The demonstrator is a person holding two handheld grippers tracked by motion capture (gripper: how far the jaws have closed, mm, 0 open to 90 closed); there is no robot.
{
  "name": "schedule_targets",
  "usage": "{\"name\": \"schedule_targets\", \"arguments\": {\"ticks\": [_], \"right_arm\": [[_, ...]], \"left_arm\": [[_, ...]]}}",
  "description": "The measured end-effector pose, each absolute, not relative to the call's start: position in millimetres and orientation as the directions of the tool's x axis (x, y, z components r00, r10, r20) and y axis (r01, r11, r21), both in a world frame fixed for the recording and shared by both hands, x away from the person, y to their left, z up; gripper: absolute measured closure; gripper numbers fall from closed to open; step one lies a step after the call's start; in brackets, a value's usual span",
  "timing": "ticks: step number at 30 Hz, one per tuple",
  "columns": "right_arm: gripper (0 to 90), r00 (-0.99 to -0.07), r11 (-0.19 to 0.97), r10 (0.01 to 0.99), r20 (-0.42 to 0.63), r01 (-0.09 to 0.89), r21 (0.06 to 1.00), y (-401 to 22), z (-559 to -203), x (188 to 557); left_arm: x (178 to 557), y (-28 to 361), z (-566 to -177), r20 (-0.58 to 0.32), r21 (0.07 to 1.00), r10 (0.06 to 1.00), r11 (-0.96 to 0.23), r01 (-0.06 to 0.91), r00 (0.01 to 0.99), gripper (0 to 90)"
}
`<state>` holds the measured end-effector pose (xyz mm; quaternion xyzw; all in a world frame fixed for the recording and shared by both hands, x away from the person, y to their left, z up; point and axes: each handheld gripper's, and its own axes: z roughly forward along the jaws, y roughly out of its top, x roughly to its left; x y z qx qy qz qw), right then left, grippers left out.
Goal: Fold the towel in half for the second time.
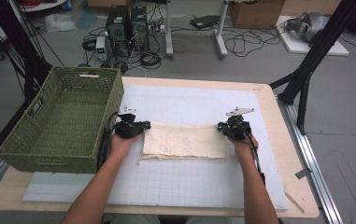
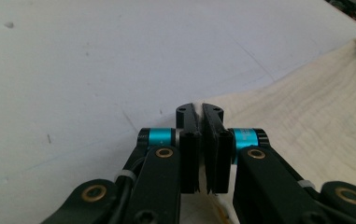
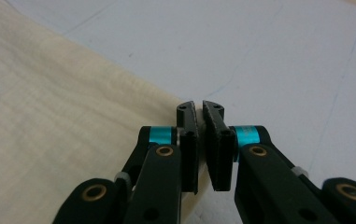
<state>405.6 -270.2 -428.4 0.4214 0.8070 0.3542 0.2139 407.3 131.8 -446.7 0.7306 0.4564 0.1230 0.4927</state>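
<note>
A cream folded cloth (image 1: 185,140) lies flat in the middle of the white gridded mat (image 1: 189,182). My left gripper (image 1: 145,125) is at the cloth's far left corner. In the left gripper view its jaws (image 2: 200,109) stand pressed together at the cloth (image 2: 316,102) edge, with a bit of fabric showing between them low down. My right gripper (image 1: 221,126) is at the far right corner. Its jaws (image 3: 200,107) are closed on the cloth (image 3: 49,116) edge with only a thin slit between the pads.
A large green woven basket (image 1: 115,93) stands on the table's left side, close to my left gripper. The wooden table edge (image 1: 302,186) borders the mat on the right. Black frame legs, computers and cables are on the floor beyond the table.
</note>
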Motion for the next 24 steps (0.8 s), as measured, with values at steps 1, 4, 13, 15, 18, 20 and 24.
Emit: {"name": "schedule_targets", "arguments": {"ticks": [1,4,13,15,18,20,24], "right_arm": [[85.2,-0.548,0.383,0.836,-0.041,0.528,0.758,-270.3,-426.4,404.2],[85.2,-0.546,0.374,0.837,-0.033,0.527,0.763,-272.1,-423.8,401.2],[85.0,-0.574,0.381,0.818,-0.044,0.482,0.789,-270.5,-410.7,386.9],[85.1,-0.577,0.381,0.815,-0.055,0.461,0.802,-271.0,-407.7,382.6],[85.0,-0.579,0.374,0.814,-0.056,0.448,0.812,-274.3,-408.1,375.7],[85.0,-0.574,0.356,0.818,-0.038,0.453,0.817,-278.7,-412.1,370.9],[85.0,-0.576,0.317,0.818,-0.004,0.444,0.838,-286.0,-417.6,361.3]], "left_arm": [[406.5,132.0,-444.1,-0.278,0.84,0.786,-0.08,0.536,0.552,85.3],[403.2,132.1,-436.7,-0.28,0.862,0.777,-0.054,0.503,0.563,85.2],[390.7,131.7,-422.8,-0.225,0.886,0.757,-0.103,0.453,0.613,85.0],[388.3,131.4,-420.1,-0.217,0.892,0.753,-0.106,0.44,0.622,84.9],[384.2,130.6,-417.3,-0.211,0.895,0.743,-0.115,0.431,0.635,84.7],[378.8,130.1,-418.4,-0.19,0.91,0.742,-0.112,0.398,0.643,84.7],[371.5,132.5,-426.1,-0.184,0.91,0.74,-0.121,0.396,0.647,84.7]]}}
